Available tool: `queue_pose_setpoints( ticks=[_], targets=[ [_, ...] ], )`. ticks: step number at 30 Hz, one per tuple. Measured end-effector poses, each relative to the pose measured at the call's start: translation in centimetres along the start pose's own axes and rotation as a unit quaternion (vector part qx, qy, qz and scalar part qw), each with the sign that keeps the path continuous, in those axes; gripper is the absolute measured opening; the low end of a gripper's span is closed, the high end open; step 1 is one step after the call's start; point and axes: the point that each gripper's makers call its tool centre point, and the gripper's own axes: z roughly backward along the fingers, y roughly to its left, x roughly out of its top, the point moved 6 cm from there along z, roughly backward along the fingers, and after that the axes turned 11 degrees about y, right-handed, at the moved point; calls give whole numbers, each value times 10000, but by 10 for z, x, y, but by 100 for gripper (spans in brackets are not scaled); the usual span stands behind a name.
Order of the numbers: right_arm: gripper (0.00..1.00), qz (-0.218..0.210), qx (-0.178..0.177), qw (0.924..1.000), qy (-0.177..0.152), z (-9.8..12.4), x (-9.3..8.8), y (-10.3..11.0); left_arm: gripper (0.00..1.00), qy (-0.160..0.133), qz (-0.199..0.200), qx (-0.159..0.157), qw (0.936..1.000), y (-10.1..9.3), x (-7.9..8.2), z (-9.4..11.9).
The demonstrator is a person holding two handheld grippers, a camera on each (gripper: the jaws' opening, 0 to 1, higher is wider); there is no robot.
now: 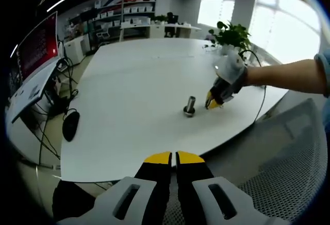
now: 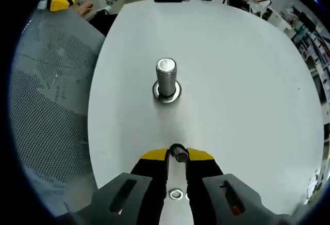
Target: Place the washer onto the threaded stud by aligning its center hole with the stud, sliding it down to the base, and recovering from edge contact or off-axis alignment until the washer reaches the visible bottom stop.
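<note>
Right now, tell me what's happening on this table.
A person is working with a handheld gripper in each hand at a white table. The right gripper has its jaws shut on a small washer, held near the table surface a little short of the upright threaded stud. The washer is not yet on the stud. Another washer lies on the table between the jaws. The left gripper is shut, back at the table edge.
</note>
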Motion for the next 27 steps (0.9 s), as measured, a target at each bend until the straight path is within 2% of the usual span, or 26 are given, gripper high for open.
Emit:
queue_pose_setpoints(
  ticks=[2,3,19,22,24,27],
  targets=[
    [24,-186,94,9998,-49,1,0,0,1,3,2,5,10000,0,0,0],
    [25,-255,111,9996,-63,2,-2,0,1,4,-1,2,10000,0,0,0],
    [25,-872,12,9958,-286,26,-37,-5,1,-55,-52,-39,10000,0,2,0],
    [25,-961,-11,9949,-322,27,-43,-4,1,-53,-63,-52,10000,-1,2,0],
    [24,-1017,-166,9940,-378,28,-47,-6,1,-57,-71,-56,9999,-1,2,0],
    [24,-1130,-122,9929,-345,26,-54,-3,1,-41,-88,-75,9999,-1,2,0]
  ],
)
